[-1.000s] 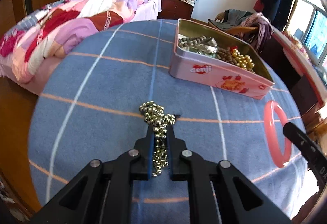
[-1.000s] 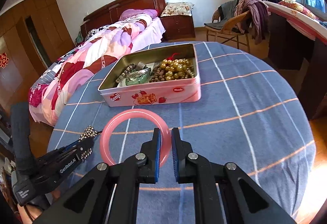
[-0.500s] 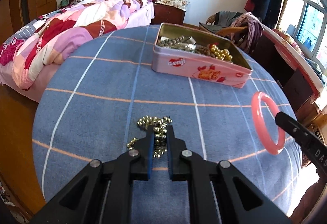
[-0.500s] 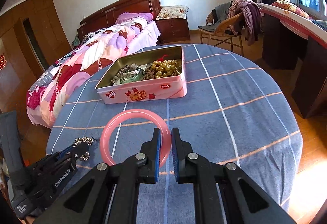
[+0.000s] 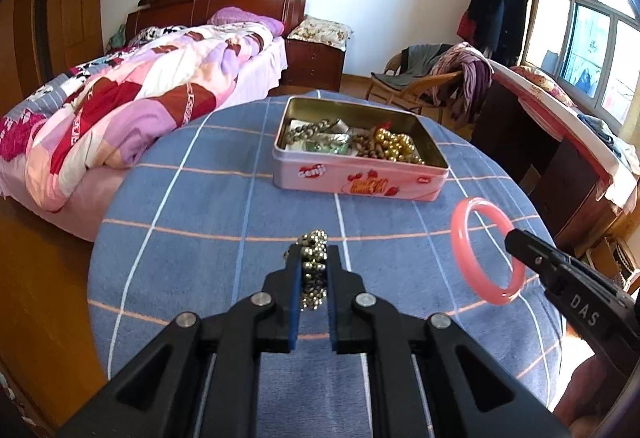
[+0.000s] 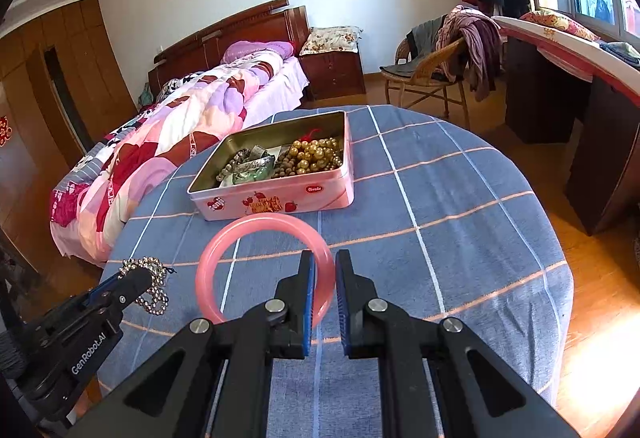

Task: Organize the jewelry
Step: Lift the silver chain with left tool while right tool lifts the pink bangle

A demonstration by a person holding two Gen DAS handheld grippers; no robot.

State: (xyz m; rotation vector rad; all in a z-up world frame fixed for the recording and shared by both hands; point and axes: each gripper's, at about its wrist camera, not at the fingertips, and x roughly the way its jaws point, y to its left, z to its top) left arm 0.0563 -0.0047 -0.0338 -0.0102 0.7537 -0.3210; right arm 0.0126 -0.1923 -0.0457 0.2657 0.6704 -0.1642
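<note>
My left gripper (image 5: 313, 258) is shut on a silver bead chain (image 5: 313, 270), bunched between its fingers above the blue tablecloth; the chain also shows in the right wrist view (image 6: 154, 284). My right gripper (image 6: 323, 266) is shut on a pink bangle (image 6: 256, 228), held upright above the table; it also shows in the left wrist view (image 5: 464, 242). A pink open tin (image 5: 320, 176) stands farther back, holding gold beads (image 5: 394, 146), brown beads and a dark chain. It also shows in the right wrist view (image 6: 320, 192).
The round table (image 6: 460, 206) has a blue checked cloth. A bed with a pink quilt (image 5: 132, 106) lies left. A wicker chair with clothes (image 6: 440, 70) and a dark desk (image 6: 560, 90) stand to the right.
Both grippers have risen and pulled back from the tin. The bead chain is lifted off the cloth in my left gripper. The bangle stays gripped in my right.
</note>
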